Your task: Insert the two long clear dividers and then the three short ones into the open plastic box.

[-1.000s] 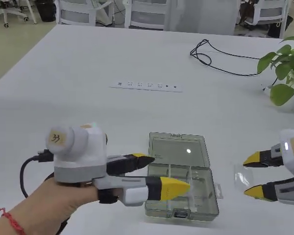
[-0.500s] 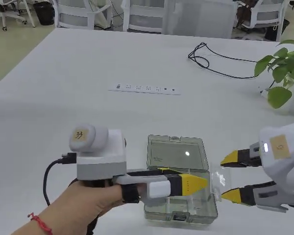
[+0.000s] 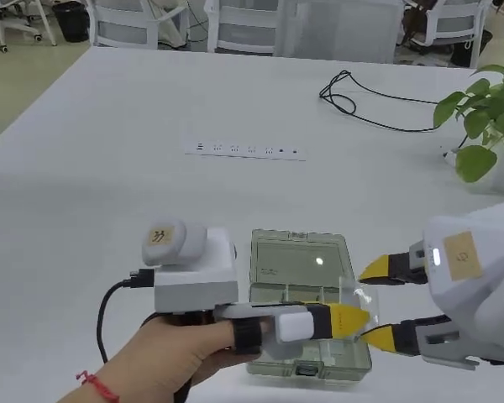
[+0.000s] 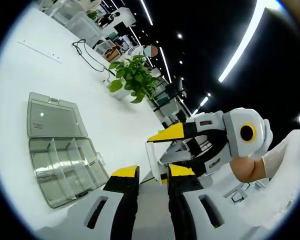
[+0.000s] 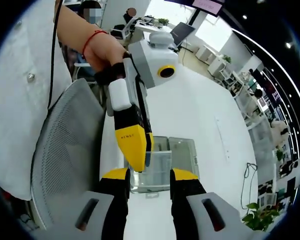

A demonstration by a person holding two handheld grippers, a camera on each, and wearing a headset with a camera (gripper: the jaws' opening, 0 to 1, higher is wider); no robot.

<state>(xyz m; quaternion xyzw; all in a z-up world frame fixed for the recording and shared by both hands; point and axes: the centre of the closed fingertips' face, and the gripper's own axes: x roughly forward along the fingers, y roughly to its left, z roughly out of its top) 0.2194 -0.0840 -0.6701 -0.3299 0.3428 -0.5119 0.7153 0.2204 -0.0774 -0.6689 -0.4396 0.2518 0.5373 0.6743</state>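
Note:
The open plastic box (image 3: 305, 254) lies on the white table with its lid flat behind the base; clear dividers split the base (image 4: 60, 161) into several compartments. A small clear divider (image 3: 359, 295) hangs just above the box's right edge. My right gripper (image 3: 380, 304) comes in from the right and grips it across its width, jaws wide apart. My left gripper (image 3: 346, 317) reaches over the box from the left, its jaws drawn close on the divider's (image 4: 151, 160) edge. In the right gripper view the left gripper (image 5: 137, 150) pinches the divider (image 5: 148, 156) over the box (image 5: 162, 167).
A white power strip (image 3: 248, 151) lies mid-table, and a black cable (image 3: 353, 96) loops behind it. A potted plant (image 3: 487, 117) stands at the right edge. Chairs (image 3: 134, 21) line the far side. The table's front edge is just below the box.
The right gripper carried the divider left to the box's right edge. The left gripper moved right across the box and narrowed its jaws onto the divider.

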